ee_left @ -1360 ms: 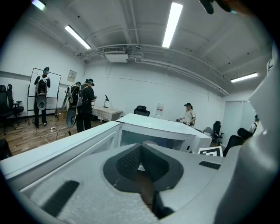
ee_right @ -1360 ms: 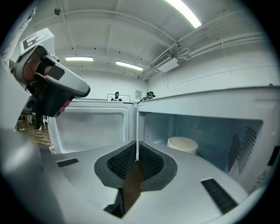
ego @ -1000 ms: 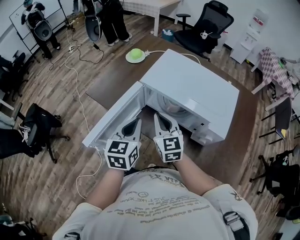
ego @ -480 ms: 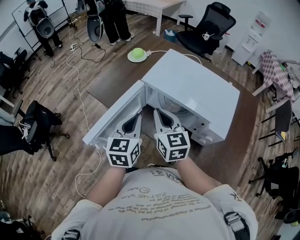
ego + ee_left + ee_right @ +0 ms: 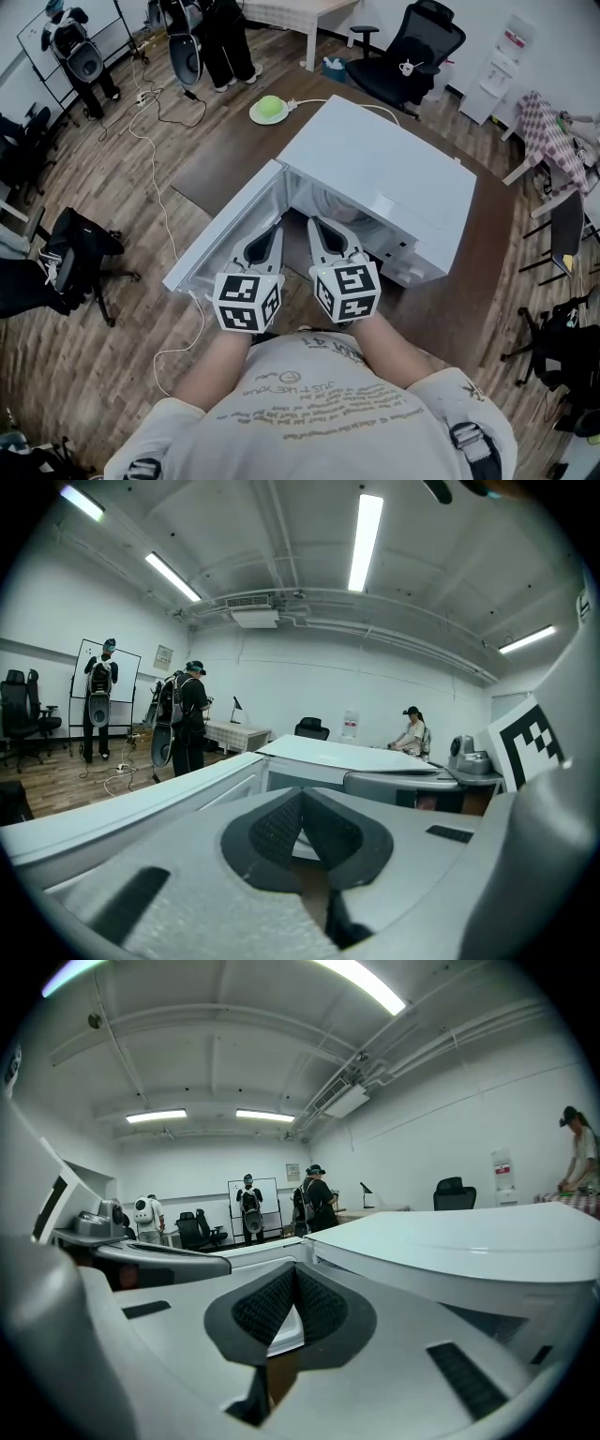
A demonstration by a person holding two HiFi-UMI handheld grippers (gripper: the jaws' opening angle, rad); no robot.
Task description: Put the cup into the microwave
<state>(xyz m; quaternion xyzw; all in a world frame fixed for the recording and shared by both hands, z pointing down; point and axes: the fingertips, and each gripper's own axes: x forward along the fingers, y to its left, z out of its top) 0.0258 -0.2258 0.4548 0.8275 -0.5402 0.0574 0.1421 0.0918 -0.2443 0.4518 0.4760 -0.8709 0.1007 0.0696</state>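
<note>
The white microwave [image 5: 384, 178] stands on a brown table [image 5: 225, 155] with its door [image 5: 220, 239] swung open to the left. Both grippers are held side by side just in front of the opening. My left gripper [image 5: 272, 228] points at the inner side of the door, its pads [image 5: 281, 822] meeting at the tip with nothing between them. My right gripper [image 5: 319, 228] points into the cavity, and its pads [image 5: 314, 1302] are also pressed together and empty. A pale rounded shape [image 5: 328, 202] shows inside the cavity; I cannot tell if it is the cup.
A green round object [image 5: 269, 110] with a cable lies at the table's far left corner. A black office chair [image 5: 412, 56] stands beyond the table. People stand at the back left near a whiteboard. Cables trail over the wooden floor on the left.
My right gripper has lifted a little and its marker cube has rolled slightly. The left gripper has stayed where it was.
</note>
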